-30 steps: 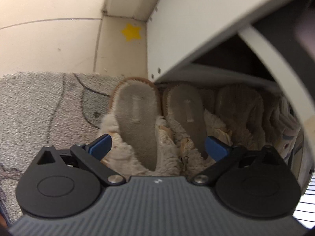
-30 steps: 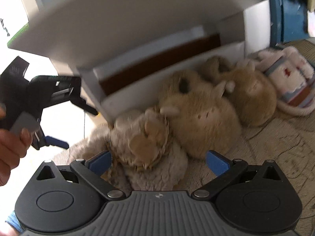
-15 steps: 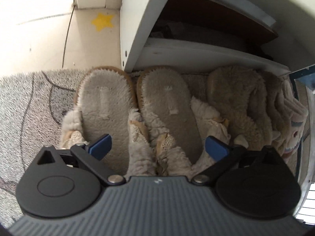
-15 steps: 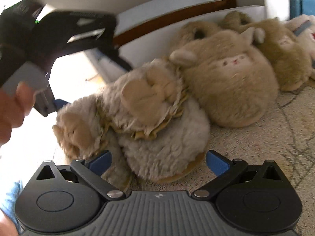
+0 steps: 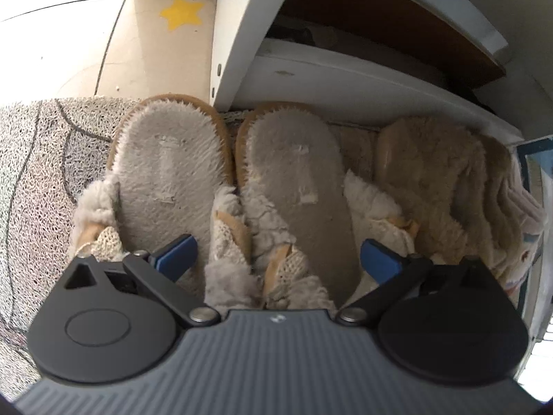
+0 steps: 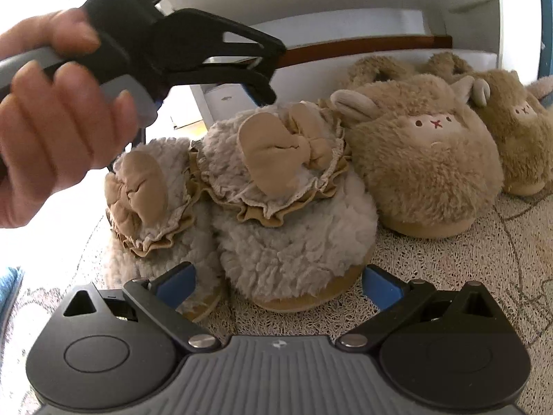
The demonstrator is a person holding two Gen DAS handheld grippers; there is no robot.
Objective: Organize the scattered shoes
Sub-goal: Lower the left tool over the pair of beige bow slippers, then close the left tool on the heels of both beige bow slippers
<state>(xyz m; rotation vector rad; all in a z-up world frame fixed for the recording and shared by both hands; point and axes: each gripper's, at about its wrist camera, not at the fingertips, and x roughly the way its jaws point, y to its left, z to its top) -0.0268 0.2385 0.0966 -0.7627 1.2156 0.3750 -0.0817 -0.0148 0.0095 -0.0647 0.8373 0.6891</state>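
Note:
Two cream fluffy slippers [image 5: 172, 166] [image 5: 297, 180] lie side by side on the mat, heels against the white shoe rack [image 5: 311, 72]. My left gripper [image 5: 276, 257] hovers open above their toe ends and touches neither. From the front, the pair shows tan bows [image 6: 293, 207] [image 6: 152, 204]. My right gripper [image 6: 276, 283] is open, low over the mat, its fingers either side of the nearer cream slipper's toe without gripping it. A hand [image 6: 52, 131] holds the left tool's black body [image 6: 193, 45] above the pair.
Two brown animal-face slippers [image 6: 425, 159] [image 6: 518, 131] stand in the same row to the right, seen as brown fuzz [image 5: 432, 173] from above. A striped slipper [image 5: 518, 228] lies beyond them. The woven mat [image 5: 41, 159] ends at pale floor with a yellow star sticker [image 5: 181, 14].
The left gripper has risen, so the slippers are now seen from above. The right gripper has come closer to the cream pair. The hand with the left tool has shifted up over the slippers.

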